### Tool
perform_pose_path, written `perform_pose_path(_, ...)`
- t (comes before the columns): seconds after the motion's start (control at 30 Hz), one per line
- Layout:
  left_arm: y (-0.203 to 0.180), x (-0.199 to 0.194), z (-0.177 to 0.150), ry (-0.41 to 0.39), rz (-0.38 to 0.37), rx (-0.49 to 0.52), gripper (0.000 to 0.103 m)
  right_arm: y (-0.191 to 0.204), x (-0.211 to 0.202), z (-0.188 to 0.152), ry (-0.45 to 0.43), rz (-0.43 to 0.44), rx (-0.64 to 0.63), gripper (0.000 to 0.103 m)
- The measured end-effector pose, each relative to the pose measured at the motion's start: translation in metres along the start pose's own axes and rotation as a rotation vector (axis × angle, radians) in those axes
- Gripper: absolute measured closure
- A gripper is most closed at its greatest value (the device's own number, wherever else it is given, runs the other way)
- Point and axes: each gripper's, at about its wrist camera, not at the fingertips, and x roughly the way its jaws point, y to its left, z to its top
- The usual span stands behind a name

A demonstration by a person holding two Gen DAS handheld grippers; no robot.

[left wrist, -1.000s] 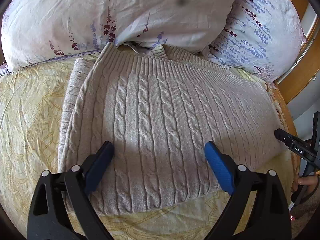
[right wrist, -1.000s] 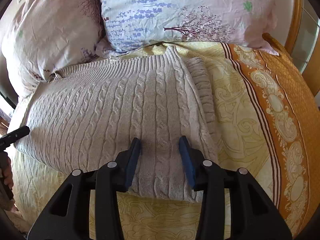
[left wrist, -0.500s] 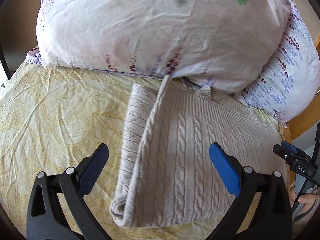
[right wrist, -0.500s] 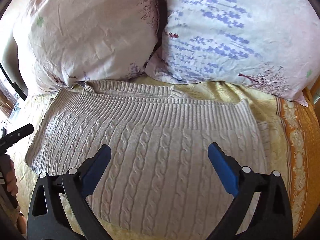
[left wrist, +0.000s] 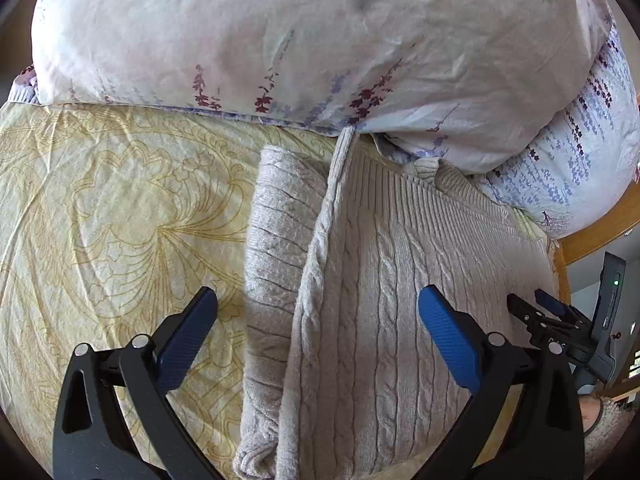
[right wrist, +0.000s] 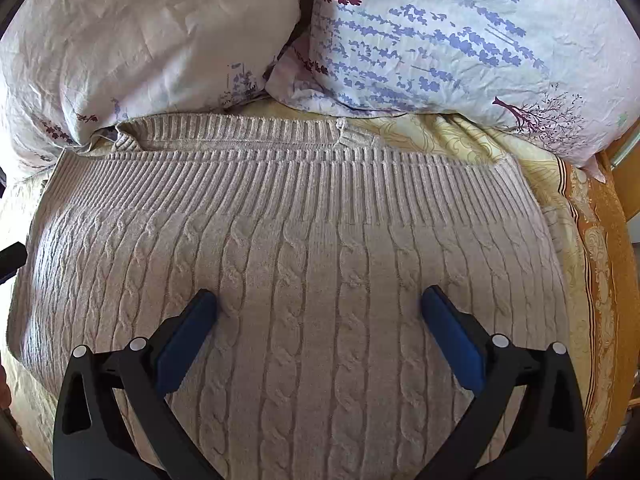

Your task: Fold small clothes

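A beige cable-knit sweater [left wrist: 380, 280] lies folded on the yellow patterned bedsheet [left wrist: 120, 220], its ribbed edge toward the pillows. A folded-under layer [left wrist: 272, 220] sticks out along its left side. My left gripper [left wrist: 318, 294] is open above that left edge, with one finger over the sheet, the other over the knit, and nothing held. In the right wrist view the sweater [right wrist: 320, 220] fills the middle. My right gripper [right wrist: 320, 292] hangs open over it, holding nothing. The right gripper [left wrist: 560, 320] also shows at the far right of the left wrist view.
Two flowered pillows [right wrist: 140, 40] [right wrist: 460, 40] press against the sweater's far edge. A wooden bed frame [left wrist: 600, 224] runs at the right, beyond the sheet's orange border [right wrist: 600, 260]. Bare sheet spreads left of the sweater.
The right gripper's jaws went from narrow to wide and it moved from the sweater's right edge to its middle. The left gripper slid from the sweater's middle to its left edge.
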Motion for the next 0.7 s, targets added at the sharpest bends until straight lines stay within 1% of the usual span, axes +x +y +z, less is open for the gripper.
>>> perform_pose_path(0.13,-0.006,0.007,0.003,0.01,0.005,0.053,0.002,0.0,0.0,-0.001,0.004,0.001,0.011,0.001)
perform_pose_path(0.37,-0.005,0.013,0.01,0.025,-0.126,0.087,0.003,0.002,-0.001,-0.003,-0.015,0.006,0.005,0.001)
perform_pose_path(0.47,0.003,0.013,0.015,0.027,-0.187,0.044,0.008,-0.001,-0.002,-0.009,-0.024,0.008,0.006,0.001)
perform_pose_path(0.5,0.008,0.012,0.016,0.029,-0.212,0.02,0.014,-0.001,-0.003,-0.009,-0.027,0.008,0.006,0.001)
perform_pose_path(0.53,0.013,0.011,0.016,0.033,-0.237,-0.004,0.022,-0.002,-0.002,-0.009,-0.03,0.01,0.005,0.001)
perform_pose_path(0.57,0.019,0.012,0.017,0.04,-0.264,-0.031,0.025,-0.002,-0.002,-0.01,-0.031,0.01,0.004,0.001)
perform_pose_path(0.63,0.027,0.016,0.018,0.074,-0.339,-0.084,0.044,-0.002,-0.002,-0.011,-0.035,0.01,0.003,0.001)
perform_pose_path(0.67,0.032,0.019,0.017,0.096,-0.374,-0.107,0.046,-0.002,-0.003,-0.011,-0.036,0.011,0.001,0.001)
perform_pose_path(0.7,0.036,0.019,0.016,0.1,-0.393,-0.114,0.048,-0.002,-0.002,-0.011,-0.037,0.012,0.0,0.001)
